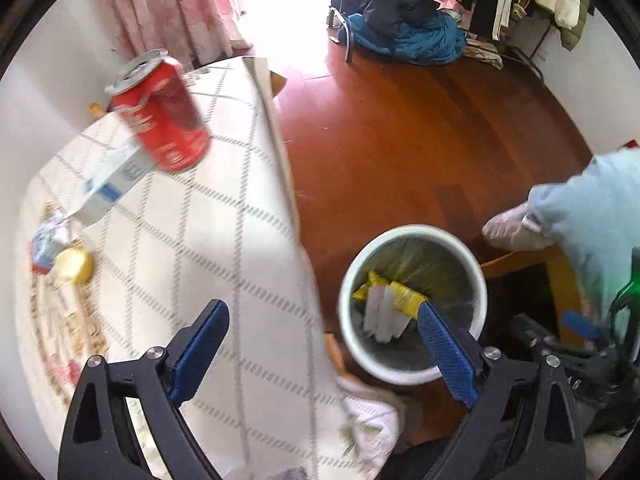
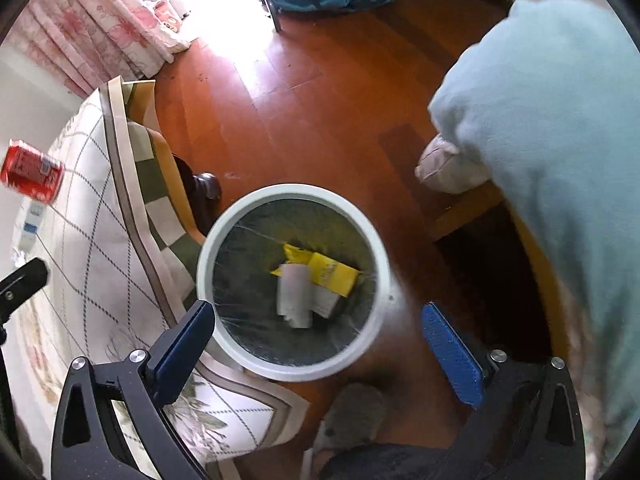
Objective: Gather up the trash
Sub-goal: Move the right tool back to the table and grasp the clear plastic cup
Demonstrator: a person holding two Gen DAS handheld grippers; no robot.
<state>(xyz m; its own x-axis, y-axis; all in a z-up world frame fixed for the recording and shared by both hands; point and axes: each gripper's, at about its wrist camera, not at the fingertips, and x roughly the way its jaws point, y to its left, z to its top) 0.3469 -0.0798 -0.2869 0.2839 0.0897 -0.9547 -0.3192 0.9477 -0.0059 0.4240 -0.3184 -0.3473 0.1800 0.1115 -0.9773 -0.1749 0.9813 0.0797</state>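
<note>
Currently | left gripper [image 1: 324, 344] jaws spread, empty | right gripper [image 2: 316, 350] jaws spread above bin [image 2: 224, 236]

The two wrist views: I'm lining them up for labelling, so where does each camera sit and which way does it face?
Left wrist: on the left tool, open, looking down over the table edge at the red can and white bin; the person's sleeve and the right tool show.
Right wrist: on the right tool, open, looking almost straight down into the bin on the wood floor; the sleeve shows.
Shared: bin, yellow wrapper, can, tablecloth.
</note>
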